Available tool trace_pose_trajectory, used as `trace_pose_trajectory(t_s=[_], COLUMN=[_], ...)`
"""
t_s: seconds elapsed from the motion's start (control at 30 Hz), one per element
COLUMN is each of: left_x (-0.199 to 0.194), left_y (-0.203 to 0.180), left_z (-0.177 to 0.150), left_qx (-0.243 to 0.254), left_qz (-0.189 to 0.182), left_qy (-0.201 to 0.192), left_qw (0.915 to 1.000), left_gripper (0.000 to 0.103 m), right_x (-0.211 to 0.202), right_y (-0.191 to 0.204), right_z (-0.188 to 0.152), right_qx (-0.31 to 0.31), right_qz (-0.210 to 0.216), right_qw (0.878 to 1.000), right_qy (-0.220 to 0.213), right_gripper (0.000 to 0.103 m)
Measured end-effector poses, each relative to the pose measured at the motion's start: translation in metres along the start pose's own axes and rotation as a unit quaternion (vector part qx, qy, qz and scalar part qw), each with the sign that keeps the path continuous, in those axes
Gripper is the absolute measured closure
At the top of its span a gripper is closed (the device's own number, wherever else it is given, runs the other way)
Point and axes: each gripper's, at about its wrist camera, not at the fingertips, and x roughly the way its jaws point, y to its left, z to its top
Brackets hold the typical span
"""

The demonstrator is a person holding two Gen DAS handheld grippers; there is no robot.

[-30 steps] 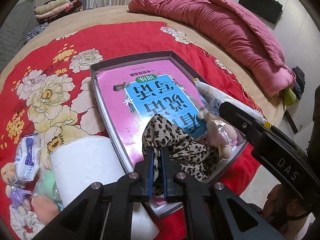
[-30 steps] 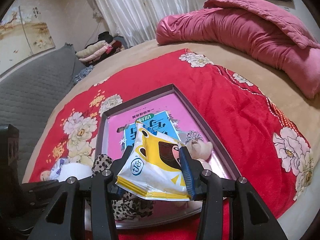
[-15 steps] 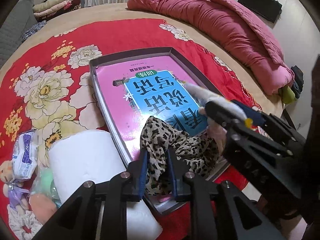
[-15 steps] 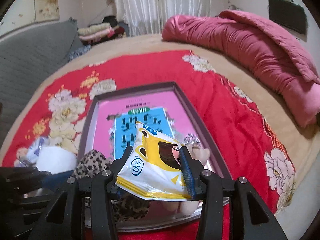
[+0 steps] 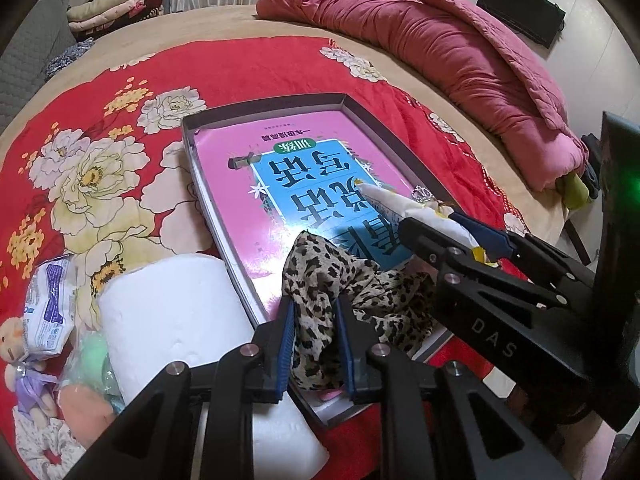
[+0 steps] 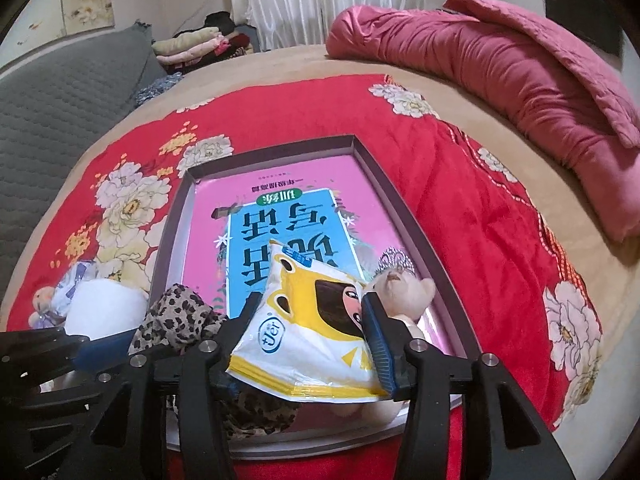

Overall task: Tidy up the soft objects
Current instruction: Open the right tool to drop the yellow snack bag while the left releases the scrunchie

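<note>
1. Straddling a bunch of leopard-print cloth (image 5: 344,300), the left gripper (image 5: 316,344) has its blue pads a narrow way apart; the fabric fills the gap, but whether the pads press on it I cannot tell.
2. Ahead of those fingers the cloth spreads over the near end of a shallow box (image 5: 192,160) lined with a pink and blue book cover (image 5: 304,168).
3. Left of the left fingers stands a white paper roll (image 5: 172,320), with a tissue pack (image 5: 48,308) and a small plush doll (image 5: 20,360) beyond it.
4. Opening now, the right gripper (image 6: 316,320) has a yellow and white tissue packet (image 6: 316,320) between its jaws, both pads against the packet's edges.
5. Just right of the right fingers a cream teddy bear (image 6: 404,288) with a small crown sits in the box.
6. Under everything lies a red floral blanket (image 6: 460,184).
</note>
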Motion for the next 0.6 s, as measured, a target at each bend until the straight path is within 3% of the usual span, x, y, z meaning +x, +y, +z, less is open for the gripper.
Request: trace_pose_trajectory(t_s=[0.17,0.3,0.6], left_x=[0.000,-0.001,-0.002], left_y=[0.001,0.001,0.002], left_z=[-0.001,-0.001,0.000], left_qx=[-0.001,-0.003,-0.001], left_qz=[-0.001,-0.004,-0.004], left_qy=[0.001,-0.001,-0.005], left_qw=[1.0000,1.0000,1.0000], left_gripper=[0.081,0.069,0.067], right_x=[-0.003,-0.011,-0.015], right_y=[-0.007,-0.011,-0.020], right_z=[0.000,0.000,0.002], right_qx=[0.016,0.026,0.048], right_qz=[0.008,0.012,0.005], right_qw=[1.000,0.999,0.998], right_qy=[-0.003,-0.019,-0.031], right_gripper=[0.047,0.043,0.040])
